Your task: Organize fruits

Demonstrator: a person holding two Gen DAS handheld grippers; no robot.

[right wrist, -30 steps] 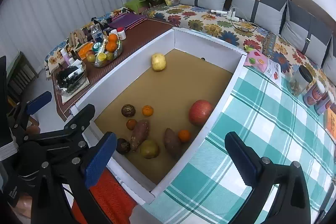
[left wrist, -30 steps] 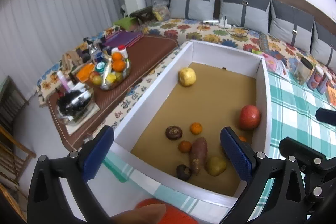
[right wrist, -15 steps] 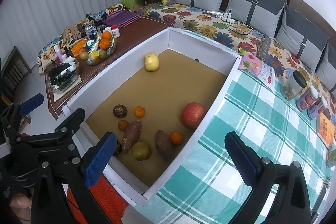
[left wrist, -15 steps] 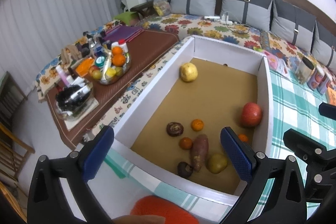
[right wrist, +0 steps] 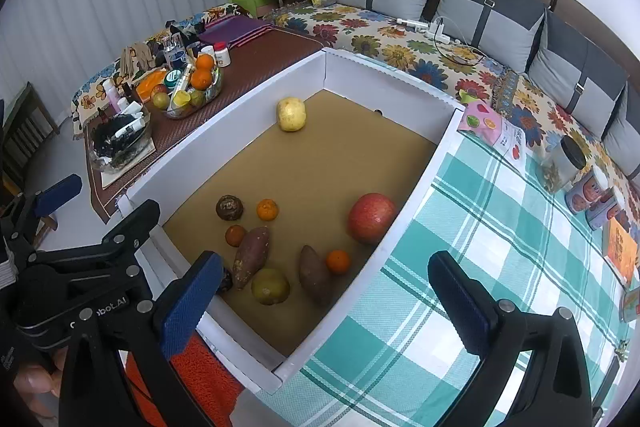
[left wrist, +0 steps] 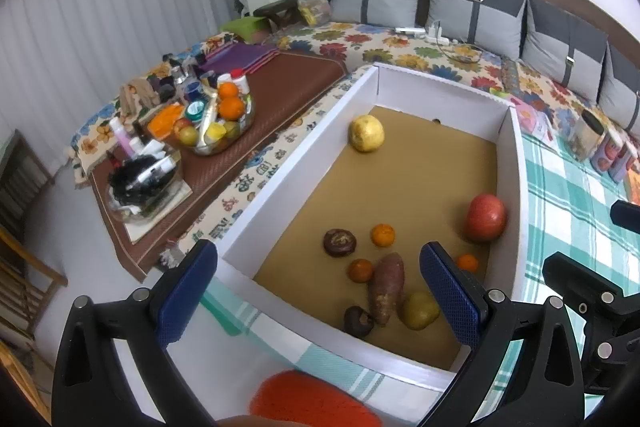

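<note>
Faintly, "obot.AI" lettering on left tongs (right wrist: 60, 195), jaws apart.

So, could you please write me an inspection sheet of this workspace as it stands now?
Surface: white-walled box with brown floor, on a teal checked cloth.
Job's things: red apple, yellow fruit near the far wall, green-yellow fruit, three small oranges, two sweet potatoes, two dark round fruits, all loose on the box floor.
Clutter: fruit bowl with oranges and bottles on the brown mat; tins and jar on the cloth.
Grippers: left gripper open, empty; right gripper open, empty.
Cables: power strip with cord on the floral sofa.
Surroundings: grey cushions, vertical blinds.
</note>
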